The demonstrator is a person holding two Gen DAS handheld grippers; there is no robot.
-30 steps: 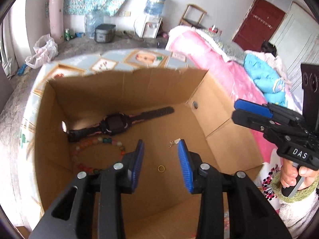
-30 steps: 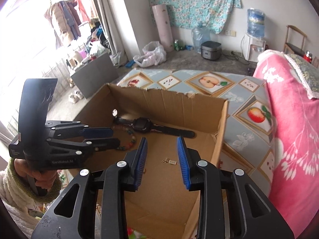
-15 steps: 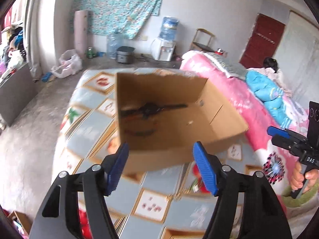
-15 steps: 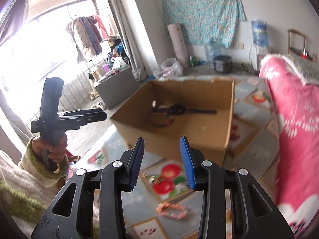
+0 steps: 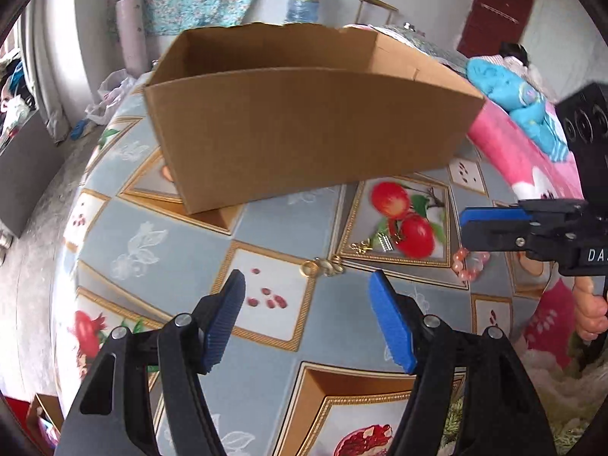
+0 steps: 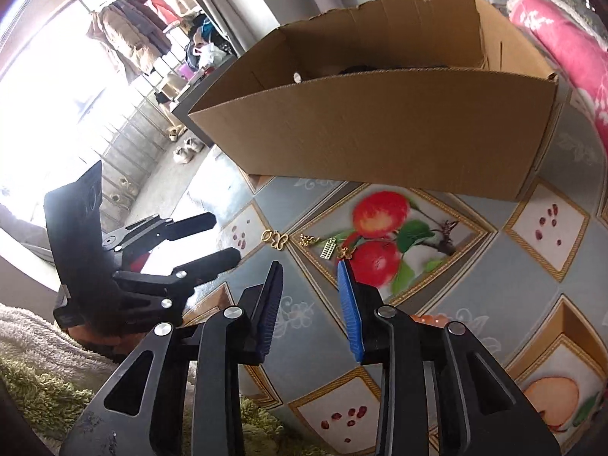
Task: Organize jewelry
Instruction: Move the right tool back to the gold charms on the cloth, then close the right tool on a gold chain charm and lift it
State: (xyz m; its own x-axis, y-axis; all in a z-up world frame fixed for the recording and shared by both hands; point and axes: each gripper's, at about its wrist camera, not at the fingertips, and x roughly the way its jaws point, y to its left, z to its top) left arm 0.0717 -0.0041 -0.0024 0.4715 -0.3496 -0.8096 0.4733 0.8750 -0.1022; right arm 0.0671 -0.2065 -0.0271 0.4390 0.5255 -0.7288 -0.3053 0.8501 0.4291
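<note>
A cardboard box [image 5: 304, 129] stands on the fruit-patterned tablecloth; it also shows in the right wrist view [image 6: 380, 129], with a dark watch barely visible inside. Small gold jewelry lies in front of it: a gold ring with a butterfly clasp [image 5: 321, 267] [image 6: 275, 238] and gold charm earrings [image 5: 374, 244] [image 6: 328, 249]. A pink bead bracelet [image 5: 469, 264] lies under the right gripper. My left gripper [image 5: 307, 323] is open and empty, low over the cloth just short of the ring. My right gripper [image 6: 309, 296] is open and empty near the charms.
A pink blanket [image 5: 524, 159] lies on the bed to the right. Grey floor and a window with hanging clothes [image 6: 133, 38] lie to the left. The table edge [image 5: 60, 266] drops off on the left.
Both grippers have pulled back out of the box and dropped low over the tablecloth in front of it. The left gripper's jaws have opened wider.
</note>
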